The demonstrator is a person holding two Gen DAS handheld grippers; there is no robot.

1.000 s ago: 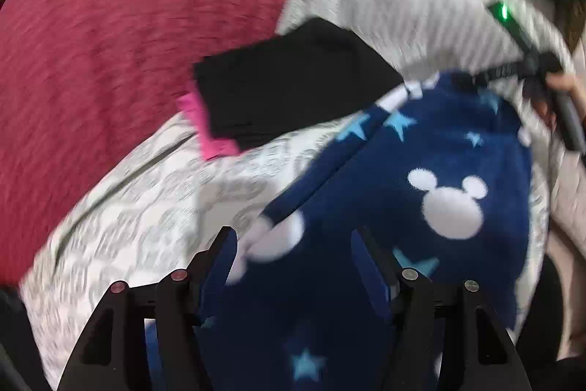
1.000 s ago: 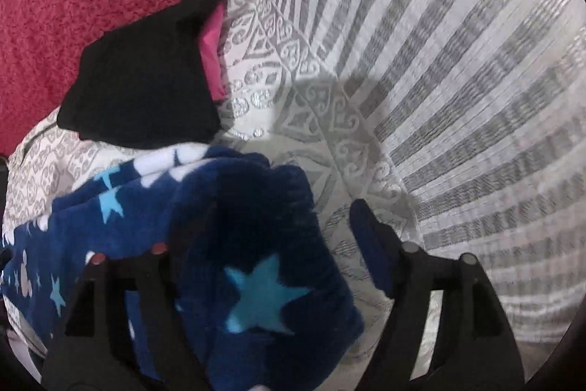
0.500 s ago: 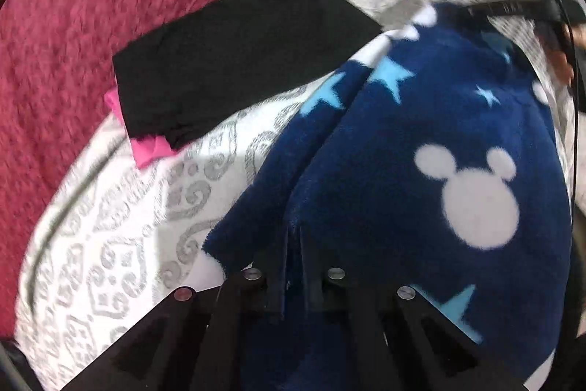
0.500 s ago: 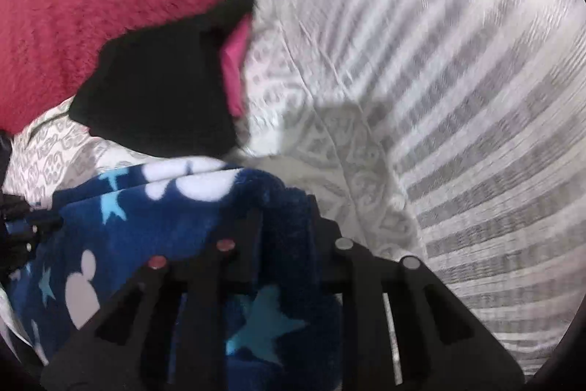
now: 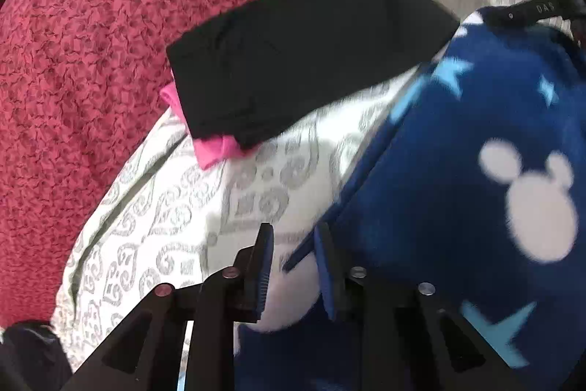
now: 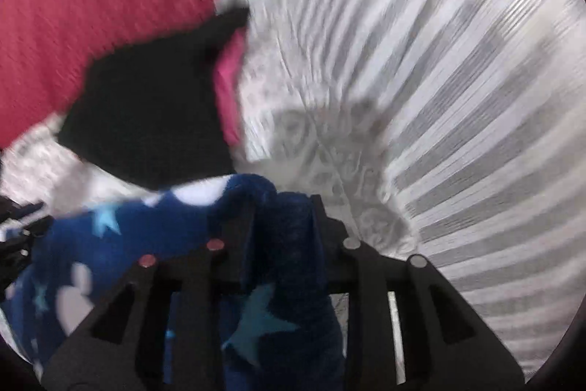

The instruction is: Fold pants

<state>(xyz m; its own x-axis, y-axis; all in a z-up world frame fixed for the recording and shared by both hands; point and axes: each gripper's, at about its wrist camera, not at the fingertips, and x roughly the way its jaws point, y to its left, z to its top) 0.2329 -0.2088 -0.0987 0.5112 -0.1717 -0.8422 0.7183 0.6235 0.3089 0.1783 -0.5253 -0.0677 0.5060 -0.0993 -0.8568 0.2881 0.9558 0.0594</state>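
The blue fleece pants (image 5: 457, 171) with stars and white mouse heads lie bunched on the patterned sheet (image 5: 164, 244). My left gripper (image 5: 293, 255) stands at their left edge. Its jaws are opening, and a white patch of the fleece lies loose in the gap, with sheet showing beside the left pad. My right gripper (image 6: 284, 207) is at the far end of the pants (image 6: 164, 229). A thick fold fills the space between its fingers and touches both as the jaws open. Across the pants, the left wrist view shows the right gripper (image 5: 531, 10).
A folded black garment (image 5: 300, 54) lies on a pink one (image 5: 216, 151) just beyond the pants. A red textured blanket (image 5: 110, 24) covers the left. Striped grey-white bedding (image 6: 457, 98) spreads to the right.
Both grippers closed on the pants half a second ago and have since widened. The left one has come down and parted from the cloth edge. The right view has shifted and blurred.
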